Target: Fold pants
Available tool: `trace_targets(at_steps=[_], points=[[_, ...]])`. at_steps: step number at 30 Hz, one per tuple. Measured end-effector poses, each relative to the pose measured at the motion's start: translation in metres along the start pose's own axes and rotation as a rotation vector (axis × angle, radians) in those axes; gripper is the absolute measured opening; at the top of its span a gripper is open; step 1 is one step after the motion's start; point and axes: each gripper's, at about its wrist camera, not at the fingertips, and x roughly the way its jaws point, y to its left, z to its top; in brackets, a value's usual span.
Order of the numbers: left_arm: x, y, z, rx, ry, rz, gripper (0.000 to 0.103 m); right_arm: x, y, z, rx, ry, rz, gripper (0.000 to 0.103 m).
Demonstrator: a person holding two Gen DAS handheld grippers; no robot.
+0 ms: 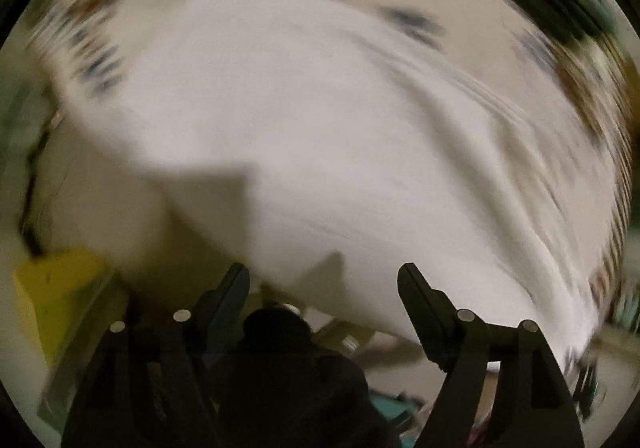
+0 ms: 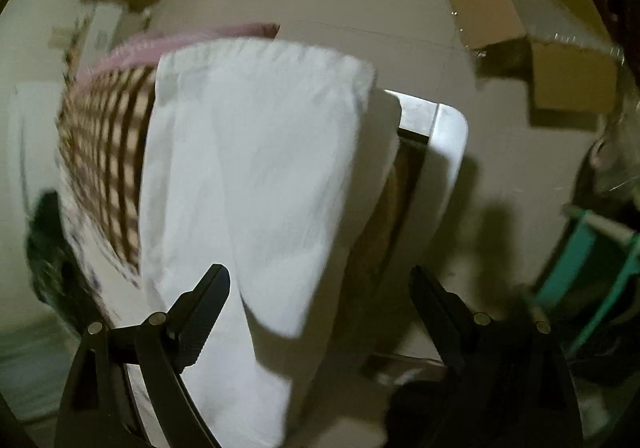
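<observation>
White pants lie on the tabletop, and both grippers are spread wide with nothing in them.

On the left, the left gripper (image 1: pixel 324 280) hangs over the white pants (image 1: pixel 320 120); its fingers (image 1: pixel 416 292) are apart and hold nothing, and the picture is very blurry, so I cannot tell which edge is closest. Over to the right, the right gripper (image 2: pixel 320 288) is also wide apart and holds nothing, just above the pants (image 2: pixel 256 168), which look folded long and run from the near edge toward the far edge, on top of a checked cloth (image 2: pixel 104 152). The right side of the pants hangs a little over the tabletop (image 2: pixel 448 128) edge. I think the next fold goes best if each gripper pinches one near corner, both layers together, then lifts slowly and evenly toward the far end.
</observation>
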Motion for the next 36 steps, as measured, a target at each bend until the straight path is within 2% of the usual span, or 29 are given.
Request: trace_targets(at_steps=[1,2,3,4,5,6,8,10,13,14,15,17,19,20,23,25,26,27,30,36], points=[[0.005,-0.025,-0.003,0.057,0.016,-0.014,0.075,0.001,-0.004,0.002,0.015,-0.019,0.023,0.09],[0.013,-0.055,-0.008,0.119,0.037,-0.023,0.075,0.0,-0.005,0.005,0.026,-0.035,0.049,0.074],[0.019,-0.074,-0.011,0.152,0.048,-0.037,0.075,-0.003,-0.006,0.009,0.029,-0.059,0.065,0.062],[0.025,-0.097,-0.007,0.19,0.056,-0.056,0.075,-0.008,-0.006,0.013,0.025,-0.085,0.049,0.058],[0.032,-0.124,-0.01,0.241,0.062,-0.065,0.075,-0.012,0.003,0.013,0.016,-0.126,0.063,0.037],[0.037,-0.141,-0.012,0.275,0.062,-0.071,0.075,-0.015,0.014,0.01,0.001,-0.154,0.075,0.03],[0.047,-0.178,-0.017,0.353,0.046,-0.069,0.075,-0.028,0.024,0.007,-0.034,-0.173,0.095,0.03],[0.061,-0.2,-0.015,0.401,0.049,-0.058,0.075,-0.032,0.031,0.007,-0.091,-0.161,0.138,0.03],[0.088,-0.209,-0.013,0.405,0.095,-0.037,0.075,-0.02,0.034,0.007,-0.125,-0.131,0.151,0.034],[0.097,-0.209,-0.013,0.398,0.111,-0.029,0.075,-0.012,0.029,0.012,-0.112,-0.108,0.16,0.038],[0.104,-0.207,-0.012,0.39,0.116,-0.037,0.084,-0.004,0.032,0.013,-0.098,-0.1,0.168,0.038],[0.108,-0.206,-0.011,0.379,0.122,-0.12,0.103,0.005,0.027,0.018,-0.054,-0.101,0.236,0.037],[0.114,-0.212,-0.015,0.398,0.127,-0.085,0.103,0.004,0.033,0.019,-0.039,-0.127,0.304,0.028],[0.116,-0.216,-0.018,0.406,0.129,-0.059,0.103,0.001,0.036,0.017,-0.06,-0.143,0.321,0.027],[0.124,-0.23,-0.029,0.426,0.128,0.035,0.103,0.011,0.055,0.019,-0.151,-0.13,0.279,0.03],[0.127,-0.232,-0.032,0.406,0.129,0.06,0.103,0.028,0.059,0.024,-0.161,-0.084,0.24,0.03],[0.128,-0.233,-0.034,0.389,0.135,0.064,0.103,0.033,0.06,0.027,-0.159,-0.078,0.233,0.026],[0.127,-0.236,-0.036,0.38,0.137,0.064,0.103,0.033,0.062,0.029,-0.155,-0.089,0.231,0.017],[0.118,-0.233,-0.045,0.356,0.109,0.024,0.103,0.014,0.077,0.02,-0.217,-0.139,0.218,0.015],[0.076,-0.215,-0.062,0.339,-0.022,0.004,0.103,-0.048,0.133,-0.045,-0.421,-0.231,0.23,0.015]])
